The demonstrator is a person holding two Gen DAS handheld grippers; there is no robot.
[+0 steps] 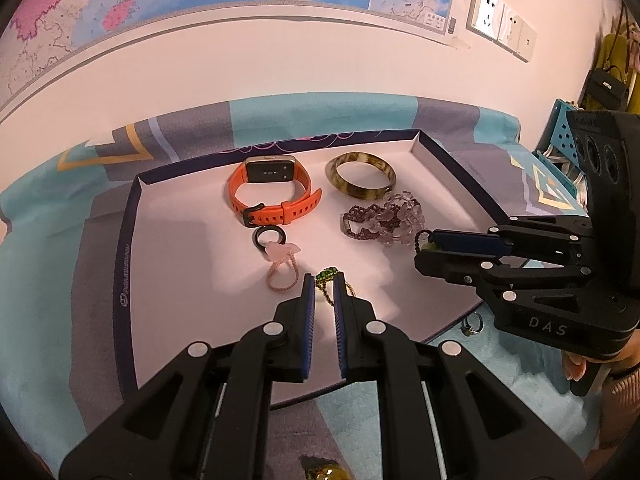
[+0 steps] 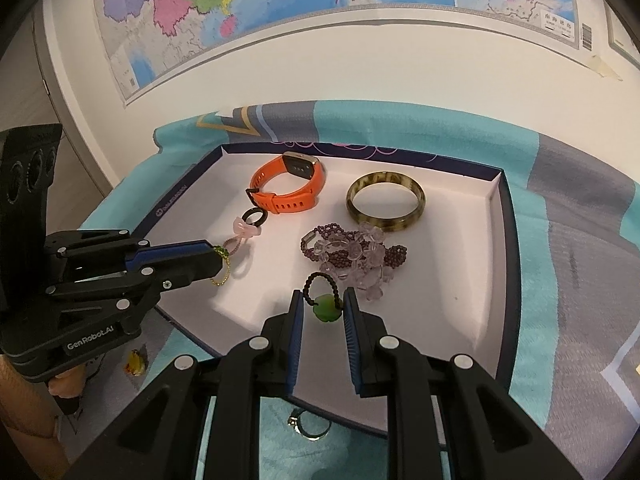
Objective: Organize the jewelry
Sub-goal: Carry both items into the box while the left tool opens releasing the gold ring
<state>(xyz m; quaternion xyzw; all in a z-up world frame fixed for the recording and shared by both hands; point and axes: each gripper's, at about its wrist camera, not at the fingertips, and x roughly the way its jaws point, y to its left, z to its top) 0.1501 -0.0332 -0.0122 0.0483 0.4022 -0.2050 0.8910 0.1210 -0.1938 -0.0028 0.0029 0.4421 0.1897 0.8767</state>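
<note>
Both tongs carry pieces over the tray (image 2: 494,216): the left tongs (image 1: 324,280) pinch a green-beaded gold chain (image 1: 326,280), the right tongs (image 2: 322,300) pinch a green pendant (image 2: 326,308), bare tray floor at twelve o'clock beneath each.

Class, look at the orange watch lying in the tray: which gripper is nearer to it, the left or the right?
Left. The left gripper sits by the pink ring below the orange watch; the right gripper is beyond the purple bead bracelet.
</note>
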